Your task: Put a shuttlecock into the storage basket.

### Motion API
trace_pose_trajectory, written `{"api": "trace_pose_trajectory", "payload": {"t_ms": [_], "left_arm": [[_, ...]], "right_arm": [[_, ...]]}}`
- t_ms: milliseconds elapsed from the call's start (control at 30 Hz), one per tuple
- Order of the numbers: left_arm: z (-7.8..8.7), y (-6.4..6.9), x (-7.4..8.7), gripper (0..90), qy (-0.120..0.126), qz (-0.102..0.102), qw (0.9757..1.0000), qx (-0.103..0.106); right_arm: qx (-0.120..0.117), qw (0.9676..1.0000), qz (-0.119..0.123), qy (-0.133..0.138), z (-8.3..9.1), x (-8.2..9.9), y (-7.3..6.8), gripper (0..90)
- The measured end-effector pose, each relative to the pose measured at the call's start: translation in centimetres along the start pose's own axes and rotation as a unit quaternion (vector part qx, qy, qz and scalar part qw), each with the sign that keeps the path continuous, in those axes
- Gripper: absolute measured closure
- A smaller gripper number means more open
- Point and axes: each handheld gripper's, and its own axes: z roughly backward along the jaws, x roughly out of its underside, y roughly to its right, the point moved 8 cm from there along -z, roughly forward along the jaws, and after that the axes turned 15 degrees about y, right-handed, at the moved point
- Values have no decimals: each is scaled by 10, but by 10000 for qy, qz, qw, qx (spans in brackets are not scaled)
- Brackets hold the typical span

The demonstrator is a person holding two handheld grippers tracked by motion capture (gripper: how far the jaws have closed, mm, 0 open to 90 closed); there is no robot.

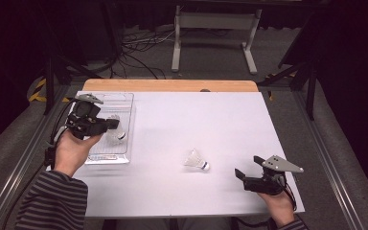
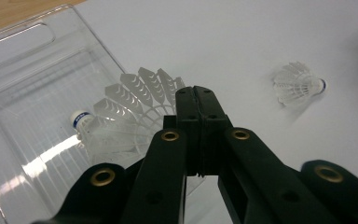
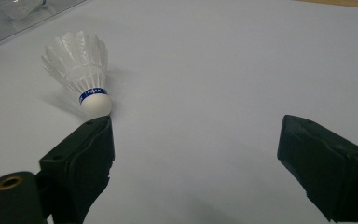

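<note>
Over the clear tray, left gripper pinches a shuttlecock by its feather edge; thin grip, could slip or crush feathers. Right gripper is spread wide near 2nd shuttlecock on table; may nudge it, rolls off.

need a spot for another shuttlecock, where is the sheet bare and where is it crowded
Bare: the white sheet from the clear tray across to its right edge, beyond the loose shuttlecock. Crowded: the tray, where the left tool is shut on a shuttlecock, and the near-right corner by the right tool.
</note>
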Motion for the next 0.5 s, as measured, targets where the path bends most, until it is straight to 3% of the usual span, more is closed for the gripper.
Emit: {"api": "trace_pose_trajectory", "payload": {"t_ms": [367,500], "left_arm": [[-6,-20,-2,900,-21,201,9994,-281],[-9,-27,-3,900,-53,189,9991,-374]], "right_arm": [[-2,10000,-3,2,0,0,0,112],[-1,10000,-4,3,0,0,0,113]]}}
